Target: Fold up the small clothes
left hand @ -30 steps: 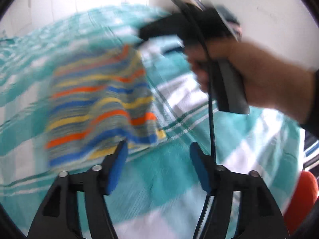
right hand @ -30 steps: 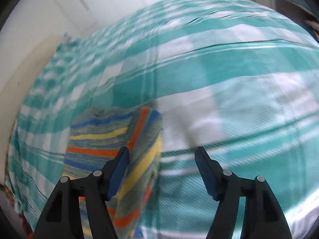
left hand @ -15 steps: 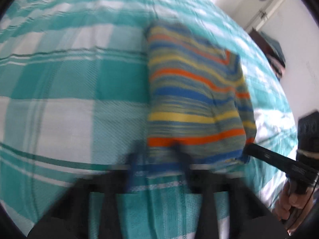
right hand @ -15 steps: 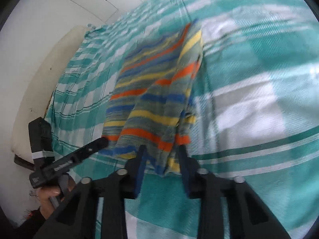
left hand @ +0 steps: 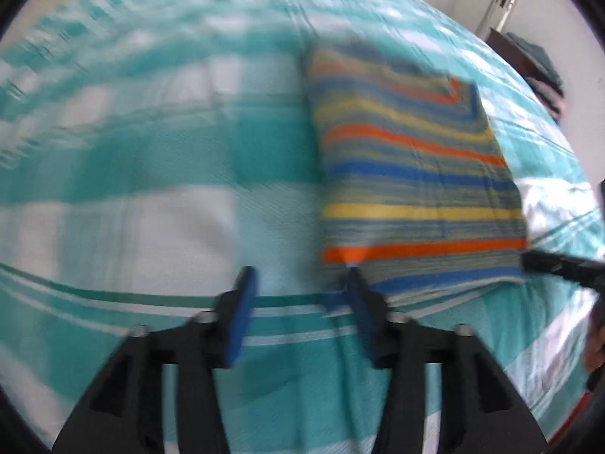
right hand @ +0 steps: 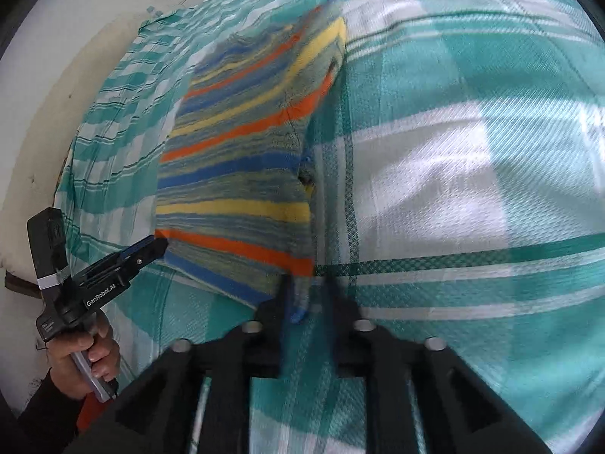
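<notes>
— Striped jumper [right hand: 234, 174] is folded on the bed [right hand: 435, 189], mid-frame. And the right claw [right hand: 308, 295]?
— It's just been easing apart, with the near corner loose between its jaws. The left claw [left hand: 300, 295] has just widened too, empty, beside the hem. Both tilt steeply down. I'd lift them straight off so the fold isn't dragged.

Striped garment [right hand: 242, 174] lies folded on bed w/ teal-and-white plaid cover [right hand: 472, 132], stripes orange, yellow, blue. Right claw [right hand: 306, 295] at garment's near right corner; jaws have just been opening, narrow gap, blue corner of cloth between them, pads blurred so contact unclear. Left claw [right hand: 160, 244] at near left corner, tips touching the edge. Person's hand [right hand: 81, 359] grips its handle, dark sleeve below. Pale wall [right hand: 75, 38] behind bed.
</notes>
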A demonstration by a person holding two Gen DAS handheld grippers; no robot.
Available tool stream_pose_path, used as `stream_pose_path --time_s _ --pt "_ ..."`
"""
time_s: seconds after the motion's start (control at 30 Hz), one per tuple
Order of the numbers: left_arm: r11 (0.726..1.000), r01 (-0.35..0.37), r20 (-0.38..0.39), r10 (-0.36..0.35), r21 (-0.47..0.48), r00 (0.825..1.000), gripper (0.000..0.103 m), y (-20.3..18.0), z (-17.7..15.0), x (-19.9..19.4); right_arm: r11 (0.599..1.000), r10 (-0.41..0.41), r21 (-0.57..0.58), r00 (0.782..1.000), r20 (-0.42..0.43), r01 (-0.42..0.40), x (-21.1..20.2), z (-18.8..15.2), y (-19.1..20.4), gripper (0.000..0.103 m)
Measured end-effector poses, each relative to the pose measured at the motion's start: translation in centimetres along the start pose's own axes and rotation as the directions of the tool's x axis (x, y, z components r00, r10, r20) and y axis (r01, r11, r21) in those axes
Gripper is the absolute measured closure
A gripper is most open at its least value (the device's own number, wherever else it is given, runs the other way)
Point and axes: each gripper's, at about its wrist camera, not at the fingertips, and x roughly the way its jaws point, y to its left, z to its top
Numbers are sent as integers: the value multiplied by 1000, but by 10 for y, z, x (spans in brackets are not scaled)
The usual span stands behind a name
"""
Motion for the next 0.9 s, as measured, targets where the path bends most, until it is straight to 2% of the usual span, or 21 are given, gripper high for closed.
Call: stream_pose_path --time_s 0.03,0.07,0.1,0.13,0.2,0.27,0.37,0.4,0.43,0.47,0.5,0.57,0.63,0.7,0.77,0.8,0.87,0.9 --pt "1000 -9 63 9 0 998 41 2 2 -16 1000 -12 -26 999 35 13 -15 3 2 67" --pt "1000 -5 108 6 -8 994 36 2 6 -25 998 -33 -53 997 76 37 -28 7 5 67" --pt "1000 1 144 1 -17 990 36 1 11 -33 994 -63 -84 990 124 73 -42 13 8 67" --pt "1000 10 168 -6 -22 986 36 -3 17 -38 986 -92 -118 979 182 115 -57 25 13 67" --pt "1000 30 193 -30 3 981 36 -21 29 -32 981 -89 -147 971 222 123 -64 48 22 67" --pt "999 27 185 -32 30 982 36 -32 29 -20 981 -34 -179 975 219 74 -54 79 37 67" --pt "999 -9 85 6 37 996 36 -42 20 23 979 13 -203 985 174 24 -14 113 50 67" --pt "999 -31 38 30 41 999 36 -41 15 37 977 -33 -201 988 153 64 7 122 50 67" --pt "999 -31 20 30 35 999 35 -37 8 48 970 -114 -200 985 127 138 26 128 45 67" --pt "999 -23 43 22 23 999 31 -34 3 45 961 -176 -198 980 98 192 40 132 43 67" --pt "999 -30 58 30 10 998 24 -31 1 41 956 -199 -202 977 82 212 47 136 40 70" --pt "999 -36 58 36 1 998 21 -27 1 40 955 -183 -209 972 149 212 33 142 49 70" --pt "999 -36 59 36 5 998 19 -26 2 40 959 -126 -222 968 219 175 12 147 58 70" --pt "999 -44 60 43 9 997 19 -26 5 42 956 -120 -234 963 241 178 8 154 61 70" --pt "999 -51 58 50 17 997 19 -28 5 42 947 -156 -240 958 240 214 19 162 58 62" --pt "998 -55 57 53 24 997 18 -28 4 42 942 -210 -217 953 220 257 30 166 49 54" --pt "998 -58 54 56 32 997 18 -29 6 44 941 -268 -169 951 152 292 43 168 29 52" --pt "998 -60 50 58 35 997 18 -29 7 45 947 -255 -161 955 152 278 43 167 24 52"
